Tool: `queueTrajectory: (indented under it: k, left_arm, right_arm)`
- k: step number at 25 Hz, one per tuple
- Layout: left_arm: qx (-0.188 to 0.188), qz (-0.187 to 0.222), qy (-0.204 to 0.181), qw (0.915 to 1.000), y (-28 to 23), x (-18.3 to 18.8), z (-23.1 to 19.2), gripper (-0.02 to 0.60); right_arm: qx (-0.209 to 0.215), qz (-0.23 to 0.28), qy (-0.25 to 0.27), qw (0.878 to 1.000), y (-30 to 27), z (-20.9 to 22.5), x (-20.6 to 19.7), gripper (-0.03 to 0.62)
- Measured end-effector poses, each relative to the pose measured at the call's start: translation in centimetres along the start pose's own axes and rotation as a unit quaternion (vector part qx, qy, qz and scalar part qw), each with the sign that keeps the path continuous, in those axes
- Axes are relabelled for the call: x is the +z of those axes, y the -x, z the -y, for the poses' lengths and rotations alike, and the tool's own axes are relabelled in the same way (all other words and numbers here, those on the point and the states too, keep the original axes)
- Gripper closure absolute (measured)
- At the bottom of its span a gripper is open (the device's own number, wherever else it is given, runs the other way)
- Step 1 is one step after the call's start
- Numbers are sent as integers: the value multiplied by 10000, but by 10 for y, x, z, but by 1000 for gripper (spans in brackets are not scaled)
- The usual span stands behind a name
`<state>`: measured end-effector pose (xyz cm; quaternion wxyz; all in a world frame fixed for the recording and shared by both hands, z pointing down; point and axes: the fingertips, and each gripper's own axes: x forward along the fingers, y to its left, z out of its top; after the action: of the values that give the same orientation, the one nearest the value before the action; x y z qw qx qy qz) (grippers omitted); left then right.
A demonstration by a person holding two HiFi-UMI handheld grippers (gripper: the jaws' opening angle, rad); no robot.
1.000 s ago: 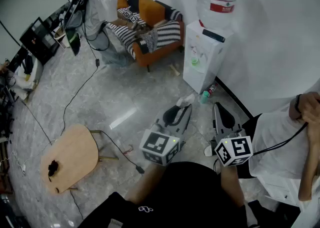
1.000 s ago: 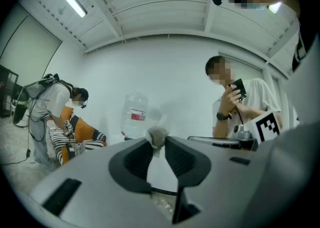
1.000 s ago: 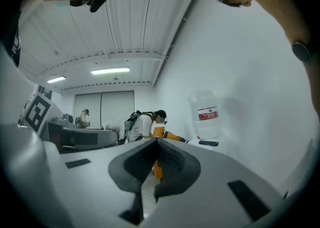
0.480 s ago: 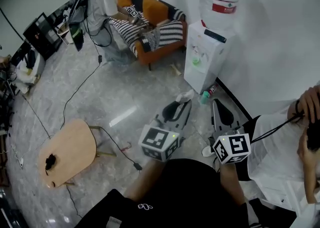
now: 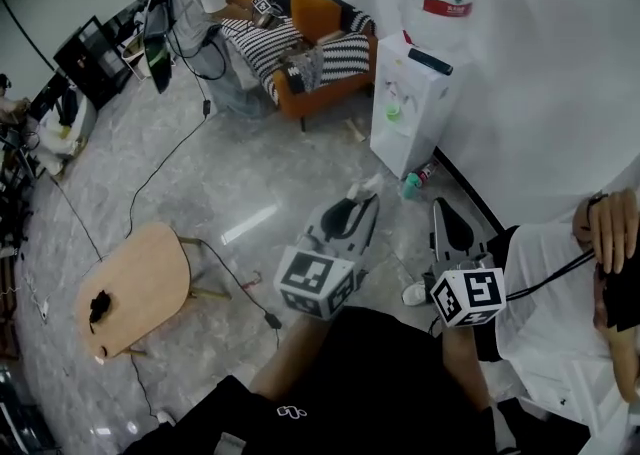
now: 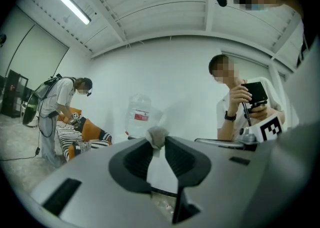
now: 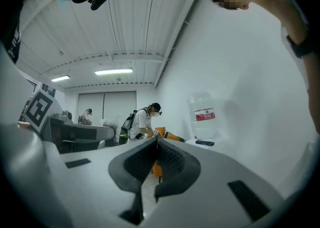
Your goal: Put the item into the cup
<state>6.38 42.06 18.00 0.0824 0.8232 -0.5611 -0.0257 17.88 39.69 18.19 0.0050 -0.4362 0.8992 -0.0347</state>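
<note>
Our left tongs (image 6: 158,143) grip the item (image 6: 157,134) at their tips, above the floor (image 5: 200,193); right tongs (image 7: 156,143) closed, empty. Next we must find the cup, which we cannot pick out.

An office lounge, judging by the water dispenser (image 5: 412,108), orange sofa (image 5: 318,43) and marble floor (image 5: 270,178).

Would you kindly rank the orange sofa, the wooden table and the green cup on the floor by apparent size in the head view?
Largest: orange sofa and wooden table, about alike; sofa is farther, so unranked.
Smallest: green cup.
</note>
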Motion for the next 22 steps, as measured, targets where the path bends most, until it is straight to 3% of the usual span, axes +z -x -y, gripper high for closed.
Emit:
queueTrajectory:
  k: [11, 22]
  left_arm:
    - [11, 227, -80, 9997, -3, 2, 3, 500]
    - [-14, 243, 353, 9991, -67, -10, -67, 500]
  right_arm:
    - [-50, 152, 136, 9998, 8, 16, -1, 583]
    - [-429, -191, 565, 9973, -50, 44, -15, 583]
